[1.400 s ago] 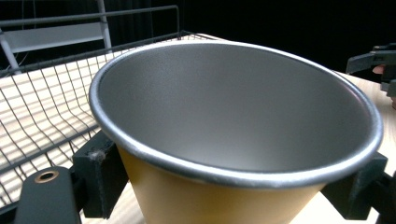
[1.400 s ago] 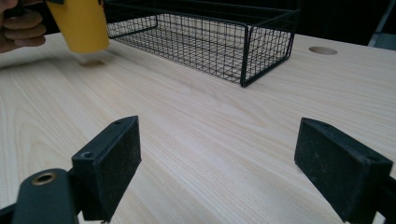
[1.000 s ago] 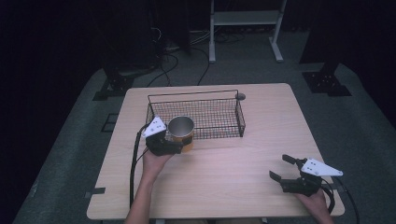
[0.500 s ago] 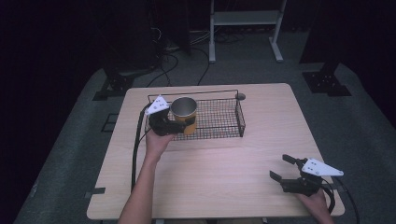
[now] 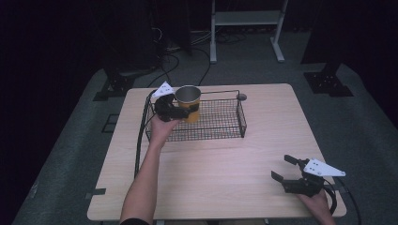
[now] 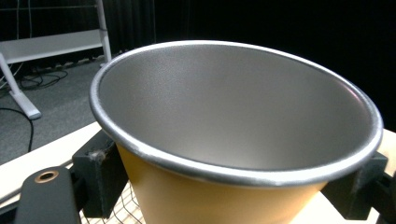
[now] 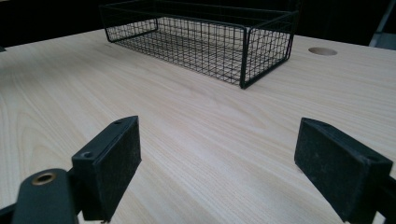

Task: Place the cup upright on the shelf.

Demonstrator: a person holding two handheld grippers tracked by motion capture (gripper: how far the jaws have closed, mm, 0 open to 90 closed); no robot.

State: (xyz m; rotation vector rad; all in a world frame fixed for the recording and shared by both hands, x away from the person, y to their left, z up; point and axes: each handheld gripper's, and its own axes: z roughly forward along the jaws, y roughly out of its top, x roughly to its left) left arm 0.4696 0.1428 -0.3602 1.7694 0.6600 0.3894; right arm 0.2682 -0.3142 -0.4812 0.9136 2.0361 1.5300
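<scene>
A yellow cup (image 5: 188, 102) with a silver rim and metal inside hangs over the left part of the black wire basket (image 5: 220, 121). My left gripper (image 5: 180, 110) is shut on its yellow wall. In the left gripper view the cup (image 6: 233, 140) is upright, with a jaw against each side. My right gripper (image 5: 283, 169) rests open near the table's front right corner, with nothing between its fingers (image 7: 109, 163). From the right gripper view the basket (image 7: 205, 37) stands farther off on the wood.
The light wooden table (image 5: 220, 187) has a round cable hole (image 5: 241, 97) behind the basket's right end. A white metal stand (image 5: 244, 23) and cables lie on the dark floor beyond the table.
My left gripper has carried the cup from the table in front of the basket up and over the basket's left part. The right gripper has stayed still.
</scene>
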